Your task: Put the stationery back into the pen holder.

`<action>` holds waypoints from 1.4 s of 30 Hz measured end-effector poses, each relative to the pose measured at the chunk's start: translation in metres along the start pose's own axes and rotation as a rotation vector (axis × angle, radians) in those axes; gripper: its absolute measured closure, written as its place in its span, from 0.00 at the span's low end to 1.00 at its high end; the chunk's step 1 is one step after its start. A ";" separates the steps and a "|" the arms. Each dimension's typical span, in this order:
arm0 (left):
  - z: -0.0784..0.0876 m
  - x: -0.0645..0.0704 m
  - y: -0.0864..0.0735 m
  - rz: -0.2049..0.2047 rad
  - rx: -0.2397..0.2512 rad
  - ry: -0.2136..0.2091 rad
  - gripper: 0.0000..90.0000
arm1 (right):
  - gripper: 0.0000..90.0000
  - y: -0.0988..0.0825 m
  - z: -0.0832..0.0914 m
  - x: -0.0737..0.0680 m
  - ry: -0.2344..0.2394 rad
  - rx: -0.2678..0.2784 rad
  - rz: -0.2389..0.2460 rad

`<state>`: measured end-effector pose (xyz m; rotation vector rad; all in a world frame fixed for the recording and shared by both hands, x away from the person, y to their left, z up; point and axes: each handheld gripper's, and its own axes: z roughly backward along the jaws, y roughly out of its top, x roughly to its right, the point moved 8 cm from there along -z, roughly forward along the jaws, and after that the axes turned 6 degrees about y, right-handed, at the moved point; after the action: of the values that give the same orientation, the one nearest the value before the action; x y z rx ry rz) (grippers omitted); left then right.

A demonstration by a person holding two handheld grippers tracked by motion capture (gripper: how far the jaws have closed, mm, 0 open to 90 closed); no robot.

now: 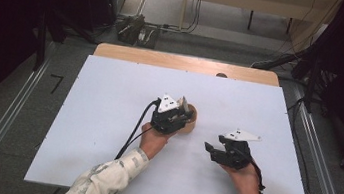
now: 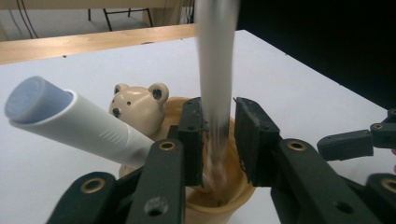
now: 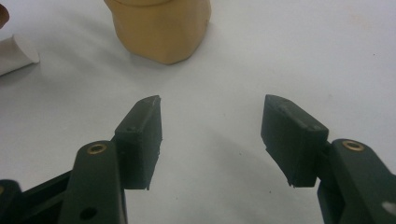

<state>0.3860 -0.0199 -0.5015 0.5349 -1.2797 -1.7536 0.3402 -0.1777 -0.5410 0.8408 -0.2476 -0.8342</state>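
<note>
Black jaws of left gripper (image 2: pixel 219 107) sit closest in the left gripper view, parted a little around a blurred white stick (image 2: pixel 215 60). The stick stands upright between the pads, and its lower end is down in the wooden cup (image 2: pixel 243 186). Pads do not visibly clamp it, with a thin gap at the 3 o'clock pad, so the claw reads as loosely open and not gripping. This view also gives cup contents. A capped white tube (image 2: pixel 79 123) leans out toward 10 o'clock, blue-grey cap up. A bear head (image 2: pixel 140 105) sits on the cup rim at 11 o'clock of the jaws. The other gripper's jaws poke in at 3 o'clock.

High view: cup contents are hidden under the gripper body. It does show layout: white board (image 1: pixel 106 118), cup (image 1: pixel 191 122) near board centre, left gripper (image 1: pixel 184 106) directly over it. The left hand (image 1: pixel 154 142) comes in from 6 o'clock, patterned sleeve behind it, gripper pointing to about 1 o'clock and tipped down.

Right gripper (image 1: pixel 208 151) is at 4 o'clock of the cup, apart from it. The right hand (image 1: pixel 243 174) holds it low over the board, jaws aimed at about 10 o'clock.

Right gripper view: jaws (image 3: pixel 212 126) spread wide, bare board between them, gripping nothing. Cup base (image 3: pixel 161 30) is at 11 o'clock, well clear of the pads.
</note>
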 end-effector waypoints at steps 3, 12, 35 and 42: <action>0.002 0.001 0.000 -0.004 -0.001 -0.004 0.76 | 0.41 0.000 0.000 0.000 -0.001 0.000 0.000; 0.011 0.005 0.003 -0.016 -0.003 -0.003 0.57 | 0.41 0.000 0.000 0.000 -0.002 0.002 -0.002; 0.048 0.002 0.021 -0.043 0.090 0.061 0.41 | 0.41 0.001 0.001 -0.001 -0.001 0.006 -0.003; 0.060 -0.002 0.025 -0.037 0.098 0.064 0.39 | 0.41 0.001 0.001 0.000 -0.002 0.004 -0.004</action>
<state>0.3520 0.0117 -0.4567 0.6690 -1.3234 -1.6963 0.3401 -0.1777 -0.5397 0.8450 -0.2493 -0.8385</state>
